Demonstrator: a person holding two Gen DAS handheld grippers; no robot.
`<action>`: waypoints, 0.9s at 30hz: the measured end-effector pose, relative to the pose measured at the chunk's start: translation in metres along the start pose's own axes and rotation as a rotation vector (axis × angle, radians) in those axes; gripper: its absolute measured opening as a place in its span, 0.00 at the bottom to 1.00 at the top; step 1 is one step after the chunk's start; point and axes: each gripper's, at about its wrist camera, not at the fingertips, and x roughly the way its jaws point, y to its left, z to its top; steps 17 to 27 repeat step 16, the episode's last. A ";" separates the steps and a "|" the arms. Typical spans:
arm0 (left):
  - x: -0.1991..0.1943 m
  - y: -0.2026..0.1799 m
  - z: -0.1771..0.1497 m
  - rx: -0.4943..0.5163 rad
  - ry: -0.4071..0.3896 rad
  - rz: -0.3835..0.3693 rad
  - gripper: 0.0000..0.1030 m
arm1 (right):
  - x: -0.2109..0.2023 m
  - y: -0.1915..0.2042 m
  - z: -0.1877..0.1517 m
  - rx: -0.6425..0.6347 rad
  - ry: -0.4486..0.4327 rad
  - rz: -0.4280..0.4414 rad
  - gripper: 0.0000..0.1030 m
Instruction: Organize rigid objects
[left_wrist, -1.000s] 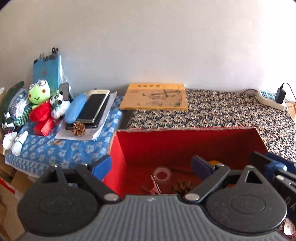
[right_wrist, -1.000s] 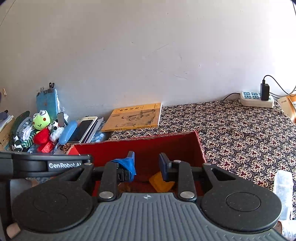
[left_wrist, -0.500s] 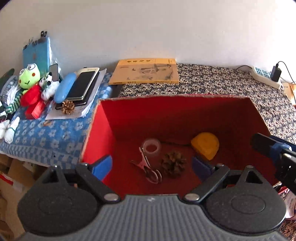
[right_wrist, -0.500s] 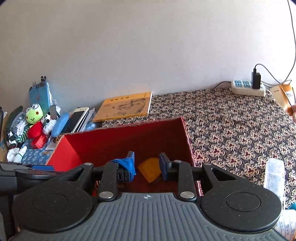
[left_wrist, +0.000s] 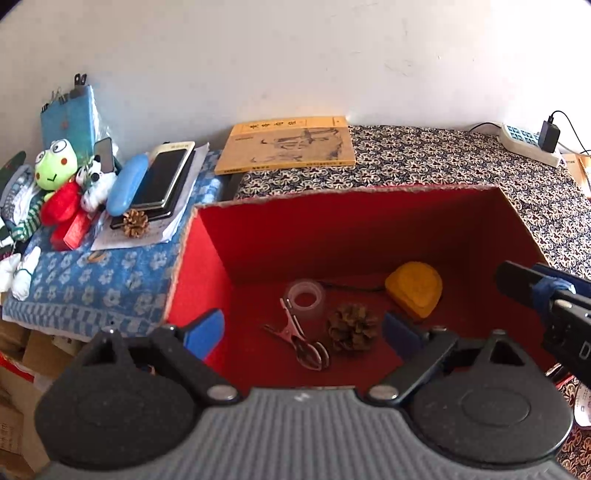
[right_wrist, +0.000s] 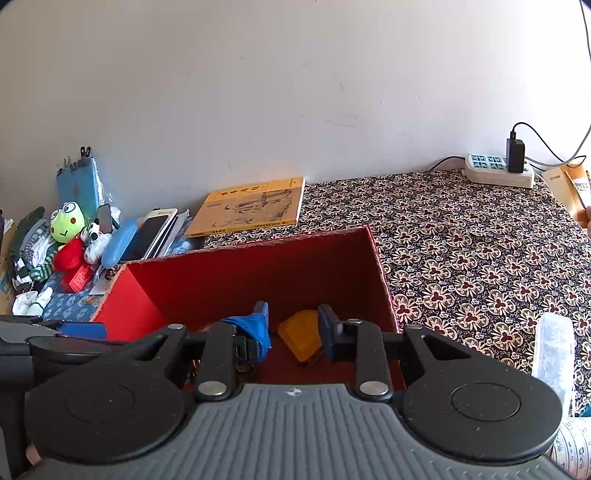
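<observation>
With both the left gripper and right gripper apart and empty, four items lie in the red box below; a pine cone waits far left.

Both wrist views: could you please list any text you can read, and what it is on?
"D": on the right tongs, on the body; the rest is cut off.
Yellow book: cover title too blurred to read.
Orange box by the power strip: print too small.
</observation>
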 end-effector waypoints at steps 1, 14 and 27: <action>0.000 0.000 0.000 0.001 -0.001 0.001 0.92 | 0.000 0.000 0.000 0.000 -0.001 -0.003 0.11; -0.002 0.001 -0.003 0.027 -0.014 -0.028 0.91 | 0.000 0.002 -0.003 0.005 -0.002 -0.019 0.11; -0.002 0.002 -0.003 0.019 -0.012 -0.031 0.92 | -0.001 0.002 -0.003 0.008 -0.006 -0.024 0.11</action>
